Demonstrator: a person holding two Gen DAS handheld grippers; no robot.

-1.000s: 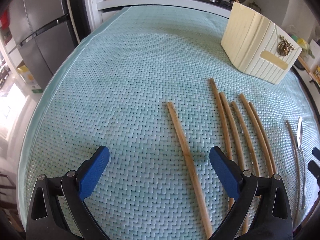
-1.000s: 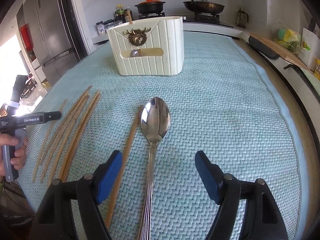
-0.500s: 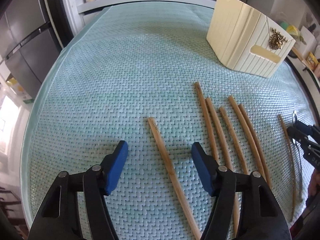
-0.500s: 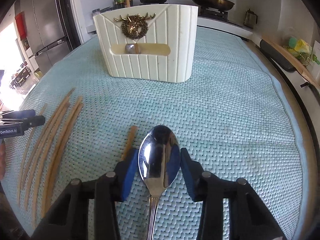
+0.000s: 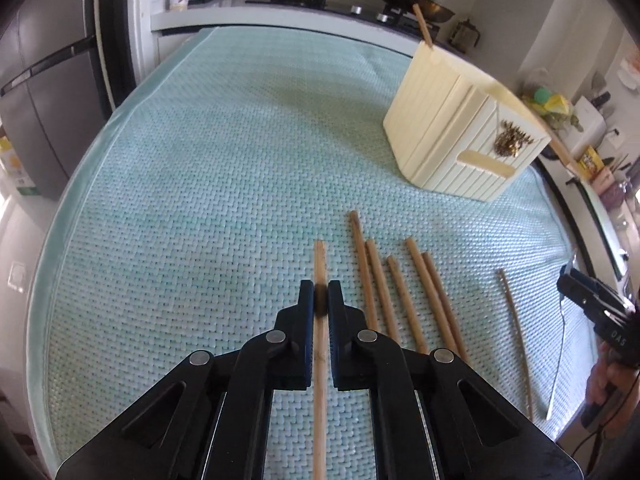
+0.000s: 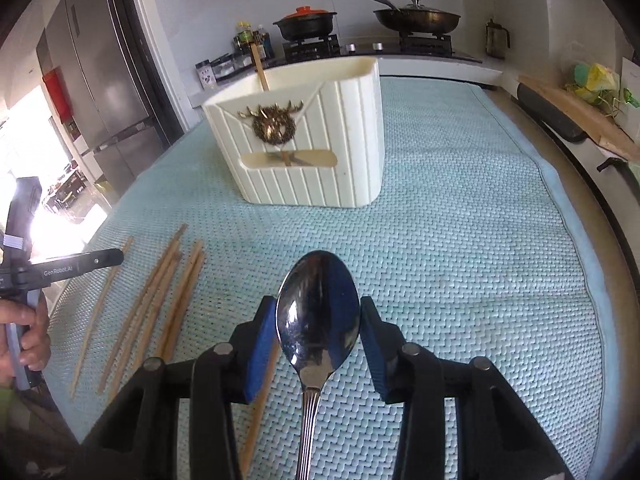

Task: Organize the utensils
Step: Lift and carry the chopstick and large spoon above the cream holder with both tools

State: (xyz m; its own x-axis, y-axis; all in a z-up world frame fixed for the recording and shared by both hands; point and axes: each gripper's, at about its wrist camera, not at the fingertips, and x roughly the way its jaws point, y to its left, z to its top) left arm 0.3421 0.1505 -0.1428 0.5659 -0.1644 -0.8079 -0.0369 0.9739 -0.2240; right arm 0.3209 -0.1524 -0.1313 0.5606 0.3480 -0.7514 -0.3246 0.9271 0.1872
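Observation:
My left gripper [image 5: 320,294] is shut on a wooden chopstick [image 5: 319,264] that points away along the fingers. Several more chopsticks [image 5: 384,292] lie on the teal mat to its right. My right gripper [image 6: 319,320] is shut on a metal spoon [image 6: 318,312], bowl forward, raised above the mat. The cream ribbed utensil holder [image 6: 312,148] stands ahead of it, with one chopstick [image 6: 259,67] standing inside. The holder also shows in the left wrist view [image 5: 460,132] at the far right. The right gripper shows in the left wrist view [image 5: 592,308].
The teal woven mat [image 5: 200,200] covers the table. A lone chopstick [image 5: 516,336] lies near the right edge. A fridge [image 6: 104,80] stands at the left. A stove with a pot [image 6: 306,24] and pan [image 6: 416,16] is behind the table.
My left gripper moved forward and closed on the chopstick. My right gripper closed on the spoon and lifted it off the mat toward the holder.

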